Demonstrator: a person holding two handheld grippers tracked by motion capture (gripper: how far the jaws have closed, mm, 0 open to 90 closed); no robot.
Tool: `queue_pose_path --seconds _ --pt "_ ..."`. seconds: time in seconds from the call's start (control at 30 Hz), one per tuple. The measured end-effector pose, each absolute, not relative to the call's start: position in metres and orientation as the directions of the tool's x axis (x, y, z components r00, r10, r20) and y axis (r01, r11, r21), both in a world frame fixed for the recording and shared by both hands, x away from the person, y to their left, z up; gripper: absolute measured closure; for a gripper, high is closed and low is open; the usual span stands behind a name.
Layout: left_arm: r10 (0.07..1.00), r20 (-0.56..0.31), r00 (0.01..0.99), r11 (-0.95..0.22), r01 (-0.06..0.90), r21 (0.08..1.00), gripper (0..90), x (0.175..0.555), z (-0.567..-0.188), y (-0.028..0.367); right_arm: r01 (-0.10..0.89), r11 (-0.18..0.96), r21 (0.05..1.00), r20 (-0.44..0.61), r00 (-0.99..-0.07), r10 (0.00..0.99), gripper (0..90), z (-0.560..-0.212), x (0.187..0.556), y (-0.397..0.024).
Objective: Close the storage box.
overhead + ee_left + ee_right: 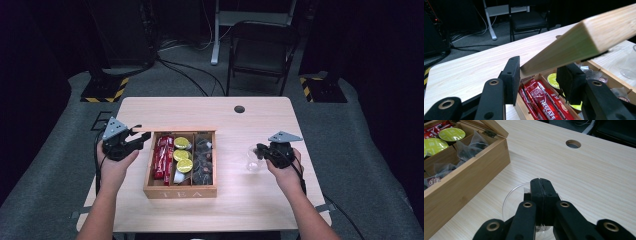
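Your left gripper (pixel 141 138) is at the left back corner of the wooden tea box (pixel 181 191), its jaws spread on either side of the raised lid (pixel 584 37), though I cannot tell if they press it. To the right of the box, your right gripper (pixel 541 185) is clenched over a clear glass cup (pixel 510 201), pinching something pale and thin.

Table (pixel 260 200) evenly lit from above (surroundings dark); close lid (pixel 584 40) perhaps slightly soft.
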State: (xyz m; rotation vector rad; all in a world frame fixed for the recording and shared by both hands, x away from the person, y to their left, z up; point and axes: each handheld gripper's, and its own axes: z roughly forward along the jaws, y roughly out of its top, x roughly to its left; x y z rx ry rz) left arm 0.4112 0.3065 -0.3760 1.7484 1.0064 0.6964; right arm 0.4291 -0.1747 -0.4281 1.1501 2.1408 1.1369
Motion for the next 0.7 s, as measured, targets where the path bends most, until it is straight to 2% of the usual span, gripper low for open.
queue_pose_path --seconds 0.4,0.7 --pt "0.868 0.011 0.496 -0.193 0.317 0.929 54.2 0.411 -0.376 0.307 0.489 0.314 0.814 0.004 -0.545 0.838 89.3 -0.441 0.433 -0.17" --pt "0.869 0.011 0.495 -0.192 0.316 0.929 54.2 0.411 -0.376 0.306 0.49 0.312 0.814 0.005 -0.543 0.84 82.5 -0.441 0.432 -0.17"
